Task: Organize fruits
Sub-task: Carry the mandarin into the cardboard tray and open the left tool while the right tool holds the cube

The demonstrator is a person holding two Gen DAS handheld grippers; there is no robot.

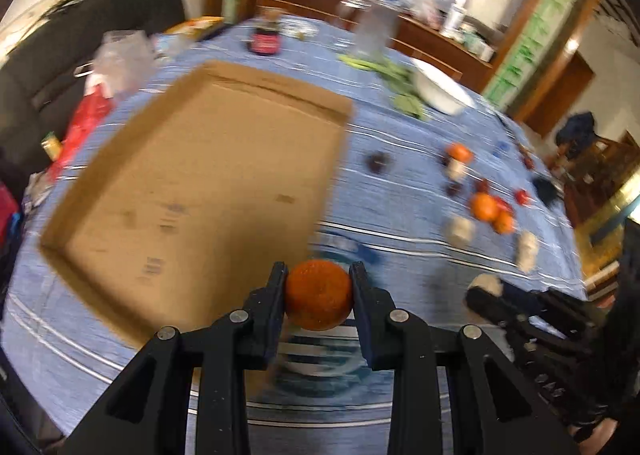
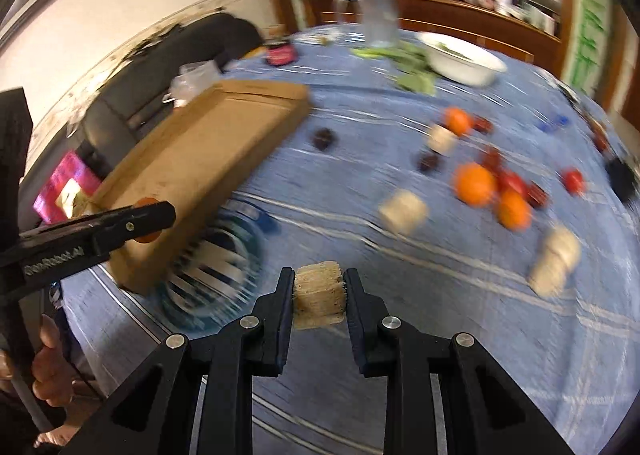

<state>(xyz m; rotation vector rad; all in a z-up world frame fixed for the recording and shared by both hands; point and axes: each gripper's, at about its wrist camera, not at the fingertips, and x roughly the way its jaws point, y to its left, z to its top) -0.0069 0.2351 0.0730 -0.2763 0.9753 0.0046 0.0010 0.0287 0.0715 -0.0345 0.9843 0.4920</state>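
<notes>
Orange (image 1: 318, 295) pinched by left gripper (image 1: 319, 275), pale block (image 2: 319, 293) by right gripper (image 2: 319, 281); both best lowered inside cardboard tray (image 1: 192, 175), grouped by kind.

Motion blur smears the loose fruits (image 2: 476, 183) and pale blocks (image 2: 404, 211) at two o'clock on the table (image 2: 440, 295); the dark ones cannot be identified. The cardboard tray (image 2: 200, 159) partly hides a blue-striped dish (image 2: 216, 275) at nine o'clock.
</notes>
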